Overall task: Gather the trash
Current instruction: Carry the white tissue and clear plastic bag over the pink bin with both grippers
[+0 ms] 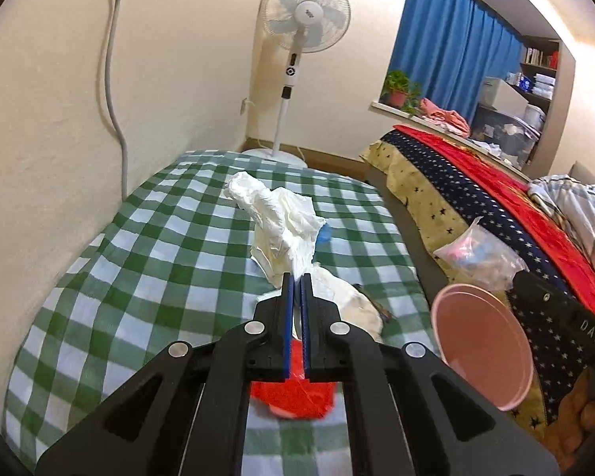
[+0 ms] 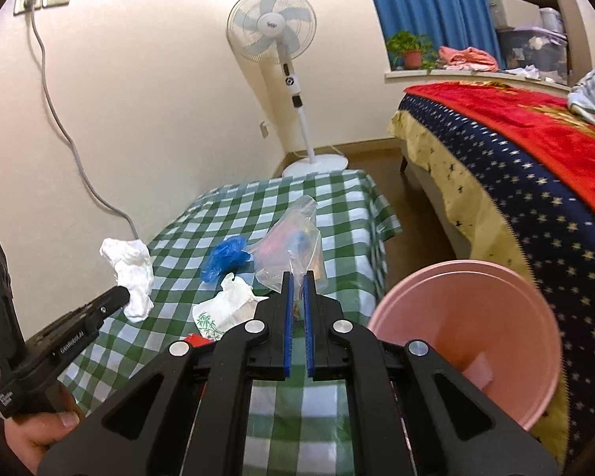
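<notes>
left gripper [image 1: 296, 277]: clenched on white tissue [image 1: 281, 218]
right gripper [image 2: 297, 275]: clenched on clear bag [image 2: 293, 238]
step: carrying both
next: drop into pink bin [image 2: 468, 341]

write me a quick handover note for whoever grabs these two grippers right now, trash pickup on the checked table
Left gripper: shut on a crumpled white tissue, lifted off the checked table.
Right gripper: shut on a clear plastic bag with coloured bits inside, also raised.
Pink bin: on the right, beside the table, open; something pale lies inside.
Still on the table: blue crumpled plastic, a white wrapper with green leaf print, a red scrap.
Done: both pieces picked up. Left: drop both in the bin, then probably fetch the other three.
</notes>
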`<state>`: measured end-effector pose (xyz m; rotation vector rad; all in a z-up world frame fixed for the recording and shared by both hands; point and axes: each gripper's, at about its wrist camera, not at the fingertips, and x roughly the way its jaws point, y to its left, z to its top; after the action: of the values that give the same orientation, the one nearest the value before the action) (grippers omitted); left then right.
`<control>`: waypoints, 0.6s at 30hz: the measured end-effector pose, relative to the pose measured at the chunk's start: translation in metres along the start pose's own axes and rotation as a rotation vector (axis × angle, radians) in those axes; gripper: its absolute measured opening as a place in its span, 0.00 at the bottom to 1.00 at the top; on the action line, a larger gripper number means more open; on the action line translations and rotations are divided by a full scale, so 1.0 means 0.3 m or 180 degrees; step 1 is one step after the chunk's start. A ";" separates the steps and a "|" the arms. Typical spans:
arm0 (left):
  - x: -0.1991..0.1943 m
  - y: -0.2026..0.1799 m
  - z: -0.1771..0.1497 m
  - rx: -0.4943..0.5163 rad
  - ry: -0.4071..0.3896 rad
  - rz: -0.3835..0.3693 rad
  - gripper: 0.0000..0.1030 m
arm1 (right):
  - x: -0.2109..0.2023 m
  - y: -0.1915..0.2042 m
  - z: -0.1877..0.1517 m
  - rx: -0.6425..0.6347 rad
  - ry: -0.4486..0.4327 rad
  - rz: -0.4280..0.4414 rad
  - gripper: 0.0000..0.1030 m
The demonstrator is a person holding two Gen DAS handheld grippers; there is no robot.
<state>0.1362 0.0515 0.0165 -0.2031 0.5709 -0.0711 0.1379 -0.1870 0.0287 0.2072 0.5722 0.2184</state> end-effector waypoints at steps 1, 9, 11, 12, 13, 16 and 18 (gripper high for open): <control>-0.015 -0.007 -0.007 0.0015 -0.0007 -0.0012 0.03 | -0.025 -0.006 -0.002 0.0002 -0.0020 -0.0008 0.05; -0.100 -0.052 -0.061 0.0103 -0.0008 -0.0056 0.03 | -0.160 -0.042 -0.014 0.0069 -0.0100 -0.0053 0.05; -0.117 -0.054 -0.066 0.0128 -0.0017 -0.0058 0.03 | -0.178 -0.047 -0.022 0.0105 -0.0109 -0.0050 0.05; -0.125 -0.055 -0.071 0.0135 -0.0019 -0.0059 0.03 | -0.187 -0.049 -0.026 0.0124 -0.0112 -0.0051 0.05; -0.133 -0.056 -0.075 0.0140 -0.0022 -0.0061 0.03 | -0.192 -0.050 -0.028 0.0137 -0.0113 -0.0053 0.05; -0.153 -0.060 -0.085 0.0167 -0.0040 -0.0065 0.03 | -0.205 -0.052 -0.037 0.0174 -0.0115 -0.0060 0.05; -0.160 -0.066 -0.087 0.0182 -0.0047 -0.0068 0.03 | -0.211 -0.043 -0.042 0.0155 -0.0124 -0.0073 0.05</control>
<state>0.0815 0.0335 0.0245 -0.1539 0.5512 -0.1065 0.0808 -0.2142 0.0475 0.2513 0.5412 0.1780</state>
